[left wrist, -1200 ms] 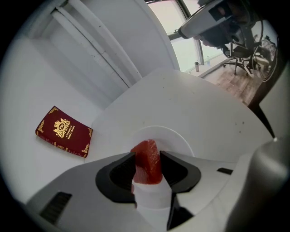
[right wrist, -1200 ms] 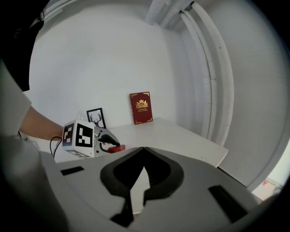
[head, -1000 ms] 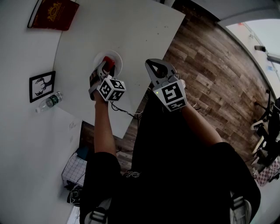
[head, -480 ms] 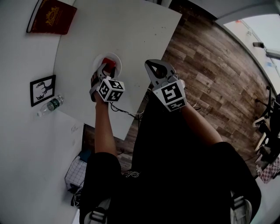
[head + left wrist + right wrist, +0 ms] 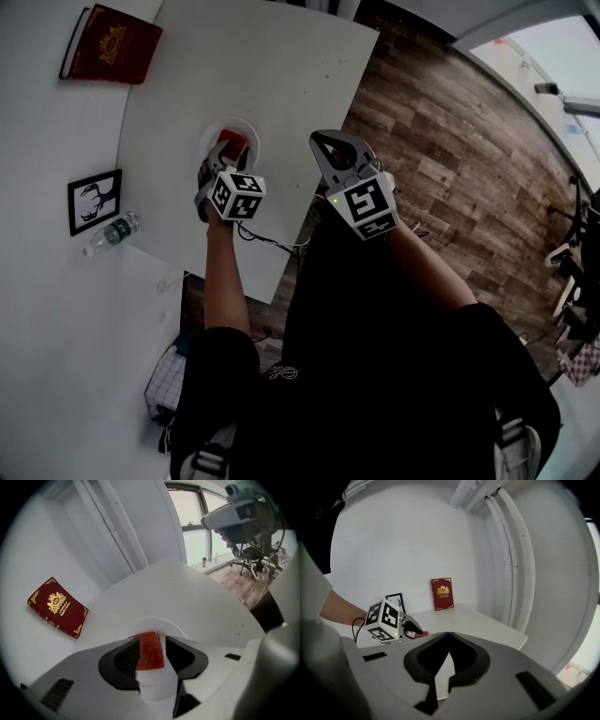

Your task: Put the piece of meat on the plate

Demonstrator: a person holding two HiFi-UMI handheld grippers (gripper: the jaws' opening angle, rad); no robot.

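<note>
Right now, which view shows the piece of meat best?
Left gripper view: the piece of meat sits close and centred, clamped in the left claw above the white plate. Head view gives only a small red patch; right gripper view, a sliver behind that claw.

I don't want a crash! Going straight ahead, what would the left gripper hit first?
Probably the round white plate, just ahead of the left gripper and its red meat piece; depth is unclear.

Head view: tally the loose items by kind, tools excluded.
Meat piece: 1
Plate: 1
Red book: 1
Framed picture: 1
Water bottle: 1
Total: 5
</note>
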